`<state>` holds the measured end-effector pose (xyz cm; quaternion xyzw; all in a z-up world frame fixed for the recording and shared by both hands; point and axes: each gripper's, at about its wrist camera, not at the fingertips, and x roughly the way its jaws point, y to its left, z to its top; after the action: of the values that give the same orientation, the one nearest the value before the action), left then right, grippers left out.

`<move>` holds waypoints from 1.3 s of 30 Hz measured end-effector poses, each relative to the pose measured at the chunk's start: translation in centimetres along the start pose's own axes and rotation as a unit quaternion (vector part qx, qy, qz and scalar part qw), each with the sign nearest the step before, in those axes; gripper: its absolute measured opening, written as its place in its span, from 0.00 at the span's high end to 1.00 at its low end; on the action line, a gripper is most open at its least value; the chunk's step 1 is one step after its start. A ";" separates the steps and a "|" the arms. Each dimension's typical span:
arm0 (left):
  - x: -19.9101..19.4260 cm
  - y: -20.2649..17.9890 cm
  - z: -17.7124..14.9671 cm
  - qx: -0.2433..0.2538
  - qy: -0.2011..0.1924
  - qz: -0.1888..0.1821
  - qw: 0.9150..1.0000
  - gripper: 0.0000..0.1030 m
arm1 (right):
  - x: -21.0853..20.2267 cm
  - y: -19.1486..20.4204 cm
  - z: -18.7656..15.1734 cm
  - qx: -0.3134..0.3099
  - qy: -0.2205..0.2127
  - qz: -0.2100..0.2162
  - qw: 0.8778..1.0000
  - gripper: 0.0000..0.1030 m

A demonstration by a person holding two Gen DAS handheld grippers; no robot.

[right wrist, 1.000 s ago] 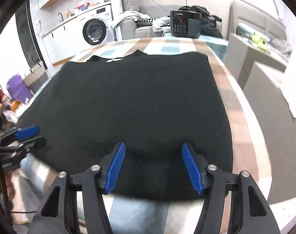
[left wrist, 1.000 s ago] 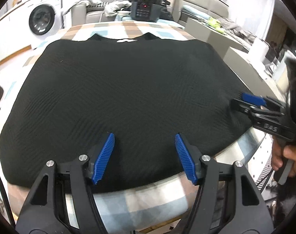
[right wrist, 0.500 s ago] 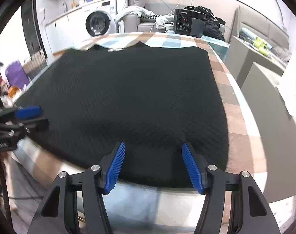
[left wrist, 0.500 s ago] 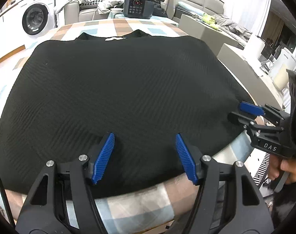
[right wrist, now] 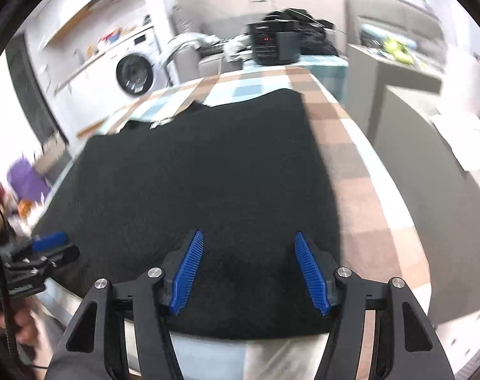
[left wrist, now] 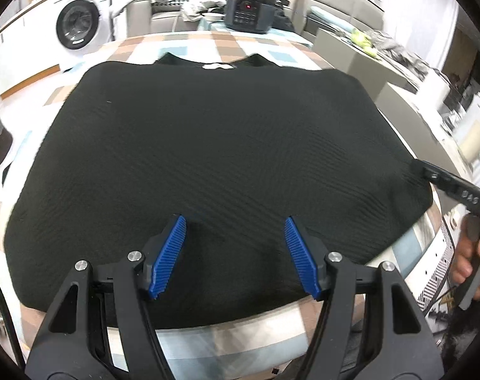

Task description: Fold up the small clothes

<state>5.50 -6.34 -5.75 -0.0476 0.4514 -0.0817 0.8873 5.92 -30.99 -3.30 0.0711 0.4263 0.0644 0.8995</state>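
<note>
A: Left wrist view: left gripper [left wrist: 235,255] hovers, jaws apart and empty, over the near hem of the black garment [left wrist: 221,158], flat on the checked table [left wrist: 208,41]; little shift since a second ago

B: Right wrist view: right gripper [right wrist: 249,274], equally agape, has rolled toward the right hem corner; folding not begun

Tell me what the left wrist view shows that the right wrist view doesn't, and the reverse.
Left wrist only: the garment's left edge and the right gripper coming in beside its right edge.
Right wrist only: the bare checked cloth right of the garment, and the left gripper at its near left.
Both: the black garment lying flat, collar far, the washing machine, the black appliance, and open jaws over the near hem.
</note>
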 end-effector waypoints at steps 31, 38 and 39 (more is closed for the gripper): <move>-10.7 9.5 3.1 -0.063 -0.066 0.064 0.994 0.39 | -0.7 -4.8 -0.3 0.066 0.049 0.026 0.996 0.43; -9.6 11.9 2.4 -0.096 -0.054 0.089 0.990 0.39 | 0.2 -4.3 -0.9 0.060 0.047 0.054 0.996 0.87; -9.4 12.3 2.3 -0.101 -0.051 0.096 0.989 0.39 | -0.4 -3.8 -0.7 0.047 0.031 0.054 0.997 0.89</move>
<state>3.13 7.48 1.10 -0.0973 0.4139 0.0526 0.9036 5.35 -34.72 -4.16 0.1343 0.4523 0.0950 0.8766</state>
